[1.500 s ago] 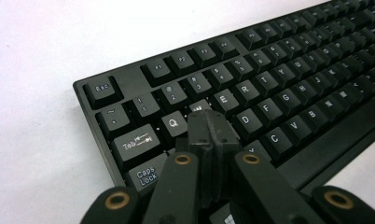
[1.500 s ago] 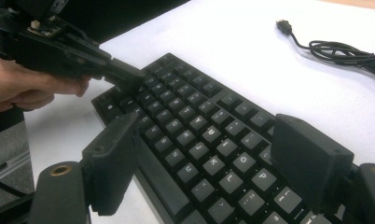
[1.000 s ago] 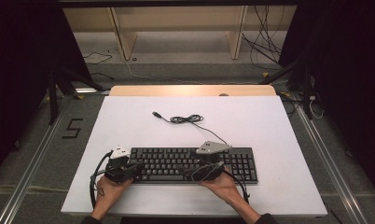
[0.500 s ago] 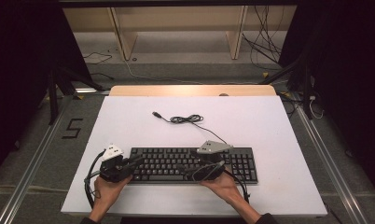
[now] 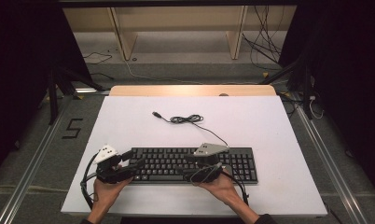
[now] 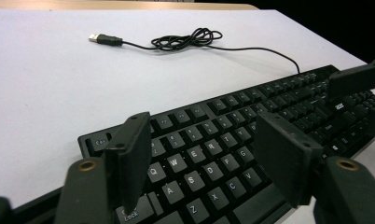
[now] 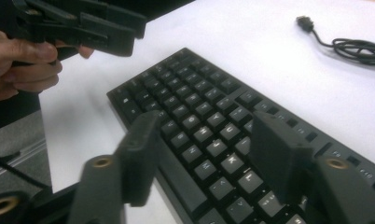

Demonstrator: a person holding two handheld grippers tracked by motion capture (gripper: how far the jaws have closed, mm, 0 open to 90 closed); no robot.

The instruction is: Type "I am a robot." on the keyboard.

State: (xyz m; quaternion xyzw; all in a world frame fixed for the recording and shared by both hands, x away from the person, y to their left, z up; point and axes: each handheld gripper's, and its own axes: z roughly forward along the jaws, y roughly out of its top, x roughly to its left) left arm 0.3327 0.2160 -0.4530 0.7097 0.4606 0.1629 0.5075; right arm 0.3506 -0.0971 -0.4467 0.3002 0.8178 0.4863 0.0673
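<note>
Both tools hang over the black keyboard [image 5: 193,164] with jaws spread wide and nothing between them. The left gripper [image 6: 202,161] sits above the keyboard's left end, near the Q, W and A keys; the right gripper [image 7: 202,156] is over its middle. The keyboard lies flat along the white table's [image 5: 269,121] near edge. Behind the keyboard its cable [image 5: 188,119] lies in a loose tangle, USB plug free.

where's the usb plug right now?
The USB plug lies loose on the white table, left of centre in the high view, beyond the keyboard, just left of the coiled cable. Neither gripper touches it.
</note>
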